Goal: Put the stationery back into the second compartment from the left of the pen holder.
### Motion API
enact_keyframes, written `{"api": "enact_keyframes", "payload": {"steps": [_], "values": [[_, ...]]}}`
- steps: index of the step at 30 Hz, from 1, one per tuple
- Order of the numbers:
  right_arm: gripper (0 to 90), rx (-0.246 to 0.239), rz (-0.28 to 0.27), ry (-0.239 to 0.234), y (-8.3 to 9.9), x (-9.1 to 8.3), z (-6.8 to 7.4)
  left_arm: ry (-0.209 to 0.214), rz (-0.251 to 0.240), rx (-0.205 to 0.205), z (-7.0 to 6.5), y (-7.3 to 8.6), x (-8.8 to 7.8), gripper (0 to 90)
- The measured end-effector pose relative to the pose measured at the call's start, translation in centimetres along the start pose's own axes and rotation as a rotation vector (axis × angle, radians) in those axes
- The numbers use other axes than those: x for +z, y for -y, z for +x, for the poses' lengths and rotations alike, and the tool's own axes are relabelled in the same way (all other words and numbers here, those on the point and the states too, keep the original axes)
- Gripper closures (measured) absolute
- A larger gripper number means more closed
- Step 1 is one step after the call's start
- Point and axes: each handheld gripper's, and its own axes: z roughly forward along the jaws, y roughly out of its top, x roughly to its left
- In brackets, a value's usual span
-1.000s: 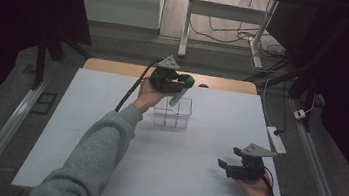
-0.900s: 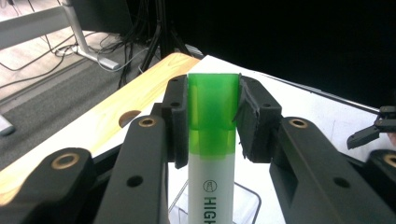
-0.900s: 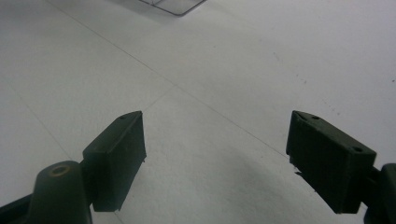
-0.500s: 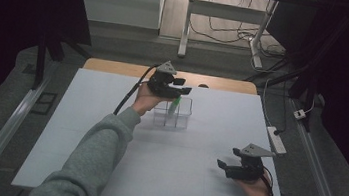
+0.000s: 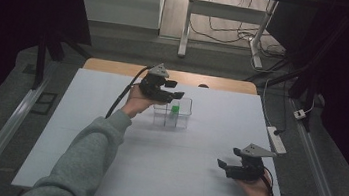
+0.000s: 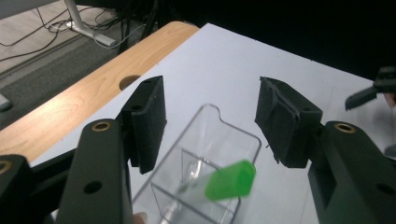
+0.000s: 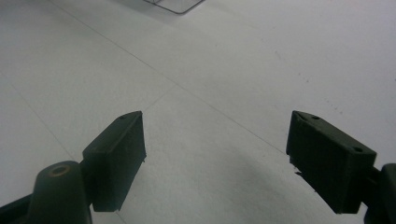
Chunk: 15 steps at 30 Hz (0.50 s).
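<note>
From above we see our left claw [image 5: 172, 89] held over the far side of the clear box [image 5: 172, 113], which stands on the white surface [image 5: 107, 135] near its far edge. A green-capped tube [image 5: 175, 109] shows in the box as a small green spot. Our right claw [image 5: 224, 166] hovers low over the near right part of the surface, well apart from the box.

The left claw's own view gives what the high one cannot: the box [image 6: 205, 163] is split into compartments, and the tube [image 6: 229, 180] lies tilted in one of them, its green cap up and blurred. The left claw [image 6: 210, 123] has just been opening; its jaws stand wide, above and to either side of the box's rim, and the pads [image 6: 149, 121] touch nothing. The tube is below them, not gripped.

The right claw's view shows our right claw [image 7: 215, 158] spread wide over bare surface, with nothing between the jaws, and a corner of the box [image 7: 175, 4] at the top edge.
</note>
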Motion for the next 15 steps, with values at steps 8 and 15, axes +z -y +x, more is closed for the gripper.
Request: {"api": "enact_keyframes", "payload": {"steps": [8,15], "values": [[18.9,0.000,0.002,-0.001,0.0,0.1,0.0,-0.027,0.018,0.021,-0.5,1.6,-2.3,40.1],[19.0,-0.005,0.006,-0.003,0.0,0.1,0.1,-0.056,0.047,0.024,-1.4,3.8,-4.3,38.9]]}}
